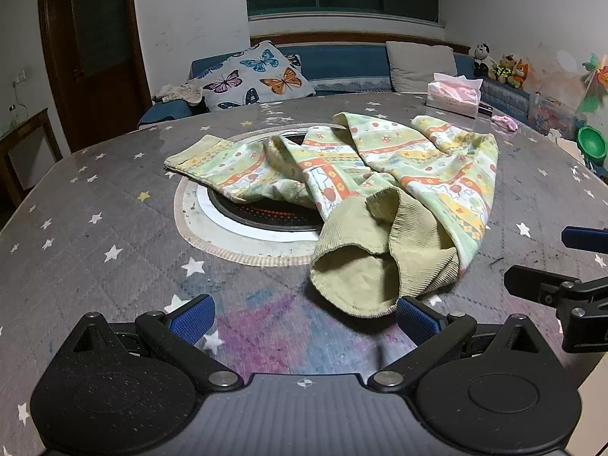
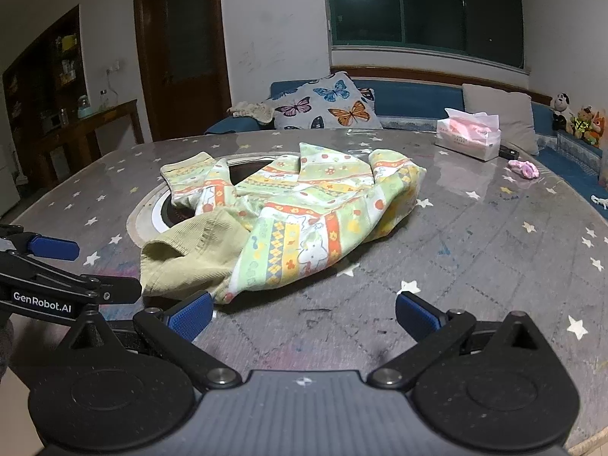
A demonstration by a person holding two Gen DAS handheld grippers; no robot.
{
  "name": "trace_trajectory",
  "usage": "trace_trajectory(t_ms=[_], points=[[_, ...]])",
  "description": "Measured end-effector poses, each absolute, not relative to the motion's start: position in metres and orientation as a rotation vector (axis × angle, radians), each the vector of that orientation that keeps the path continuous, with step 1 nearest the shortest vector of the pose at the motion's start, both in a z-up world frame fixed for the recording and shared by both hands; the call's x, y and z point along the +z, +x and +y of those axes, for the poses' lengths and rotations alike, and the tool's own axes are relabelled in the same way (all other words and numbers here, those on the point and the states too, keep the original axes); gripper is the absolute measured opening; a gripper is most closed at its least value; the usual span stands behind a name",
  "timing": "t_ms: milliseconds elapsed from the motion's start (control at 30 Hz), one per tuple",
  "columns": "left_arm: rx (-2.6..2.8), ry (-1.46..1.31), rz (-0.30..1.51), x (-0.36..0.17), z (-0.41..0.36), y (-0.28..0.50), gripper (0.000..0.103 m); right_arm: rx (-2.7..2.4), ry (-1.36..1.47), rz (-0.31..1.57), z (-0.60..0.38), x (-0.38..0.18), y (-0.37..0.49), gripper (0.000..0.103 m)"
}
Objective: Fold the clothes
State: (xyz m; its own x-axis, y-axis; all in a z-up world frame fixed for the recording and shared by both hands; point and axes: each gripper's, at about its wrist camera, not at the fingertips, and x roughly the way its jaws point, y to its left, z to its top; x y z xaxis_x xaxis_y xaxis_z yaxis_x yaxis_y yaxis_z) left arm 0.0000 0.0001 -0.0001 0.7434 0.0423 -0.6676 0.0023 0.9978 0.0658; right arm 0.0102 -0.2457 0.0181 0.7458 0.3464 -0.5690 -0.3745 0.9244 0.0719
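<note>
Green-patterned garment (image 1: 380, 174) beyond spread tongs (image 1: 304, 317)

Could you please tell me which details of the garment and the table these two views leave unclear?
- Patterned garment: crumpled in both views; its own folds hide the underside and full shape.
- Round insert in the table: the garment covers much of it.
- Tissue box: lettering too small.
- Left gripper and right gripper: open, empty.

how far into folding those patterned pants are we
Nothing looks done: the patterned pants lie crumpled over the round insert in the table, legs splayed, waistband gaping. Nothing is in hand: left gripper and right gripper are open near the waistband. Flattening and folding all remain.
</note>
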Motion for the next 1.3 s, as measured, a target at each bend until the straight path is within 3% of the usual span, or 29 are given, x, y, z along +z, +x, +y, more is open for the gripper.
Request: trace_trajectory(t_ms=[1300], points=[[0.001, 0.066, 0.746, -0.005, -0.002, -0.019, 0.103, 0.412, -0.051, 0.601, -0.241, 0.020, -0.008, 0.103]])
